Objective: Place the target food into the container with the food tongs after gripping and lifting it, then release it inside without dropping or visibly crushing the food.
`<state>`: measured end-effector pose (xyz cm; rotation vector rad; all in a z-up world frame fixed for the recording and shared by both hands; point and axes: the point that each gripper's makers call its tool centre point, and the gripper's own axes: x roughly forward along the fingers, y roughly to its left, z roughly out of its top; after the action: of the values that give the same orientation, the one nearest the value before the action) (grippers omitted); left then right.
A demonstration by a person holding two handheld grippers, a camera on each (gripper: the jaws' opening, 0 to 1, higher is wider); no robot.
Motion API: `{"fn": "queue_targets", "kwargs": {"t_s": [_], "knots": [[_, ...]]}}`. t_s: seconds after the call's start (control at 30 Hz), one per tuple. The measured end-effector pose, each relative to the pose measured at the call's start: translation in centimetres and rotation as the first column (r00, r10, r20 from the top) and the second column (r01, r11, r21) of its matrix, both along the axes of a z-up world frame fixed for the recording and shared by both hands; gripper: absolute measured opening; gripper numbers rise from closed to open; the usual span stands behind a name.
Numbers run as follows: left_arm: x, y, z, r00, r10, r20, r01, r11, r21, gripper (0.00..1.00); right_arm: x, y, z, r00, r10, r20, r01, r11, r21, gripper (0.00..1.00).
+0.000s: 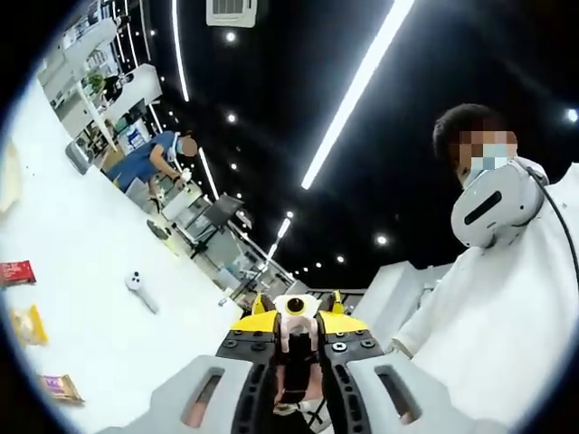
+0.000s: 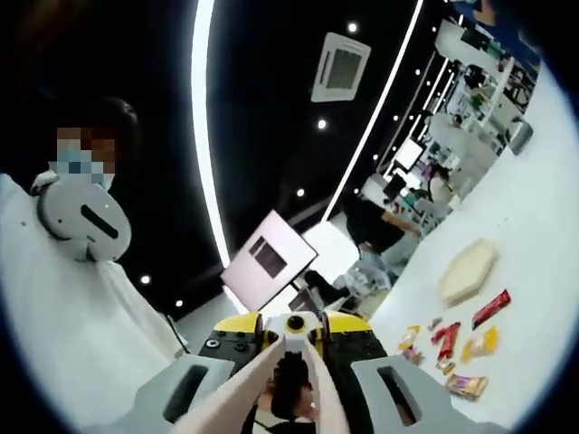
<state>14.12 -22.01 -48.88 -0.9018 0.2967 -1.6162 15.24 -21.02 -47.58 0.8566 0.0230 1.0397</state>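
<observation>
We observe both cameras tilted upward toward a dark ceiling. The left gripper (image 1: 298, 384) has its jaws drawn together, nothing visibly held. The right gripper (image 2: 291, 384) is clamped on pale pink food tongs (image 2: 271, 384), whose tips are cut off at the frame edge. On the white table (image 2: 534, 217), small red, yellow and brown wrapped snacks (image 2: 452, 348) lie just beside a pale flat angular container (image 2: 468, 269); we cannot tell which snack is the target. A person in white (image 2: 63, 307) stands near the table.
</observation>
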Motion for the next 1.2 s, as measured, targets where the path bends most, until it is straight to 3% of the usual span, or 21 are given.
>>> {"fn": "queue_targets", "kwargs": {"t_s": [0.1,0.23,0.37,0.4,0.43,0.47,0.5,0.57,0.63,0.67,0.7,0.8,0.83,0.87,0.93,1.0,1.03,1.07,1.13,1.17,1.2], "knots": [[0.0,0.2,0.2,1.0,0.02,-0.013,-0.02,0.999,-0.034,0.13,0.0,0.1,0.3,1.0,-0.006,0.003,0.006,1.0,0.006,0.24],[1.2,0.0,-0.5,0.994,0.103,-0.021,-0.103,0.995,0.018,0.13,0.9,-0.3,-0.3,0.998,-0.058,-0.017,0.057,0.998,-0.027,0.23],[1.1,0.0,-0.2,0.993,0.108,-0.052,-0.108,0.994,0.005,0.13,1.1,-0.5,-0.2,0.996,-0.084,-0.02,0.084,0.996,-0.017,0.22],[1.5,-0.1,-0.5,0.986,0.156,-0.053,-0.155,0.988,0.02,0.15,1.4,-0.8,-0.2,0.993,-0.113,-0.022,0.112,0.994,-0.019,0.21],[2.4,0.0,-1.0,0.975,0.219,-0.047,-0.216,0.975,0.05,0.2,1.3,-0.9,-0.1,0.993,-0.114,-0.012,0.114,0.993,-0.019,0.22],[2.9,0.2,-1.0,0.963,0.271,-0.01,-0.27,0.961,0.054,0.21,2.4,-1.8,-0.5,0.98,-0.2,0.017,0.201,0.977,-0.076,0.22],[2.2,0.0,-0.9,0.969,0.247,0.008,-0.248,0.968,0.051,0.19,1.6,-1.0,-0.5,0.99,-0.138,-0.017,0.136,0.989,-0.06,0.21],[1.9,0.4,-0.2,0.976,0.209,-0.064,-0.21,0.978,-0.006,0.19,1.7,-1.3,-0.3,0.99,-0.142,-0.026,0.142,0.99,-0.025,0.21],[2.2,0.5,-0.8,0.973,0.227,-0.047,-0.226,0.974,0.024,0.21,1.7,-1.6,-0.5,0.988,-0.15,-0.029,0.149,0.988,-0.03,0.22],[2.4,0.6,-0.9,0.97,0.241,-0.039,-0.241,0.97,0.027,0.18,1.9,-2.2,-0.2,0.985,-0.165,-0.039,0.166,0.986,0.006,0.21],[2.7,1.2,-0.5,0.967,0.25,-0.055,-0.25,0.968,0.006,0.17,1.8,-2.5,0.0,0.987,-0.153,-0.057,0.156,0.987,0.044,0.22],[3.2,2.4,0.5,0.962,0.257,-0.091,-0.262,0.964,-0.05,0.0,1.9,-3.2,-0.1,0.982,-0.183,-0.046,0.184,0.983,0.021,0.22],[3.7,3.0,0.2,0.953,0.264,-0.147,-0.271,0.962,-0.028,0.04,1.6,-3.3,0.1,0.986,-0.158,-0.055,0.16,0.987,0.03,0.22],[3.7,3.1,0.2,0.955,0.268,-0.125,-0.273,0.962,-0.02,0.1,1.4,-3.2,0.2,0.986,-0.158,-0.05,0.159,0.987,0.021,0.23],[3.3,3.0,0.3,0.959,0.275,-0.076,-0.276,0.961,-0.01,0.11,1.1,-2.9,0.3,0.988,-0.144,-0.046,0.145,0.989,0.017,0.23],[2.3,2.5,0.4,0.975,0.22,-0.041,-0.22,0.976,0.014,0.15,1.0,-2.7,0.6,0.989,-0.135,-0.052,0.137,0.99,0.042,0.23],[1.8,2.2,0.4,0.982,0.186,-0.027,-0.185,0.982,0.03,0.23,1.1,-2.7,0.6,0.989,-0.135,-0.053,0.137,0.989,0.045,0.24],[0.9,1.6,-0.3,0.988,0.146,0.048,-0.15,0.983,0.108,0.29,1.0,-2.7,0.8,0.99,-0.129,-0.051,0.132,0.99,0.054,0.24],[0.3,1.1,-0.7,0.985,0.125,0.12,-0.144,0.976,0.162,0.34,0.9,-2.2,0.9,0.993,-0.106,-0.047,0.108,0.993,0.042,0.24],[-0.6,0.7,-1.0,0.986,0.074,0.151,-0.104,0.973,0.205,0.33,0.6,-1.9,0.9,0.996,-0.084,-0.038,0.085,0.996,0.034,0.24],[-1.1,0.3,-0.9,0.989,0.04,0.142,-0.071,0.974,0.215,0.32,0.5,-1.6,0.9,0.997,-0.07,-0.042,0.072,0.997,0.028,0.24]]}}
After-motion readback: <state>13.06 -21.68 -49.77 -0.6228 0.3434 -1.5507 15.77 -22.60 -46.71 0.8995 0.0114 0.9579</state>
